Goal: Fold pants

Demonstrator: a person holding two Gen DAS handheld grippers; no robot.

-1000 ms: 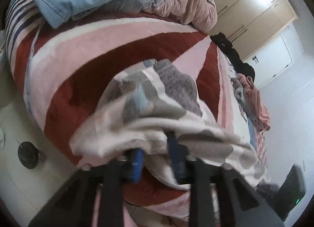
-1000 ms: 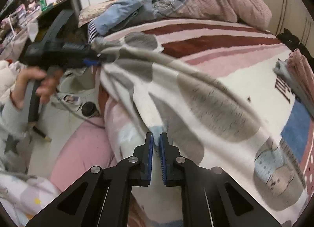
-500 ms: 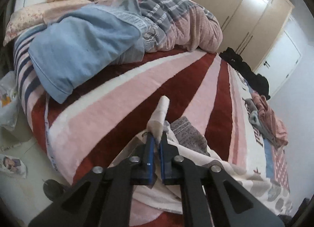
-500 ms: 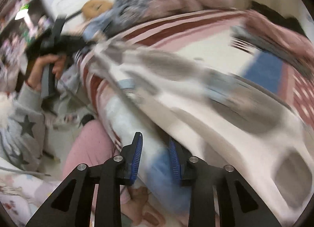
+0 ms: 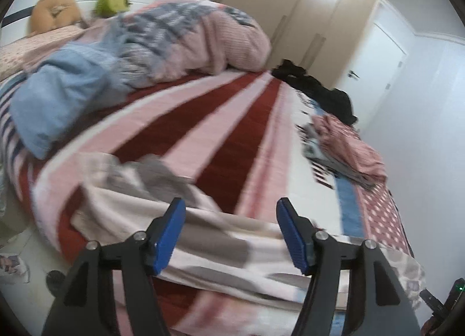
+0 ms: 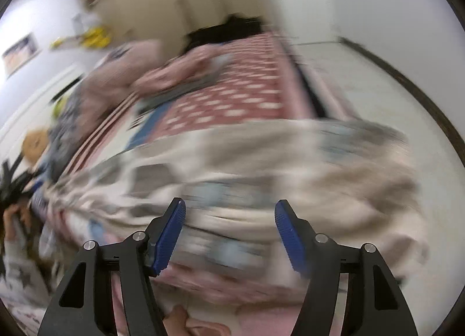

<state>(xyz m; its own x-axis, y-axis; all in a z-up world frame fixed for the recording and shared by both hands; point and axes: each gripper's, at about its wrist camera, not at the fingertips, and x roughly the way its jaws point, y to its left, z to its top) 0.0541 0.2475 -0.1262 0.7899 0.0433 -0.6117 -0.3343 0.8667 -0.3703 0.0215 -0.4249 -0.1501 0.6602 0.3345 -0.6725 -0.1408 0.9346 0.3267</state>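
Note:
The cream pants (image 5: 203, 237) with grey and pale blue patches lie spread along the near edge of the bed (image 5: 221, 121), partly hanging over it. My left gripper (image 5: 231, 232) is wide open and empty above them. In the right wrist view the pants (image 6: 261, 167) stretch across the bed, heavily blurred. My right gripper (image 6: 229, 232) is wide open and empty above them. Neither gripper touches the cloth.
The bed has a red and pink striped blanket. A blue garment (image 5: 58, 97) and a bunched quilt (image 5: 197, 39) lie at its head. Folded pink clothes (image 5: 345, 147) and black clothes (image 5: 319, 91) lie on the far side. Wardrobes (image 5: 290, 1) stand behind.
Both grippers have opened and let go of the pants, which dropped onto the bed edge. The right wrist camera swung to the right, blurring its view.

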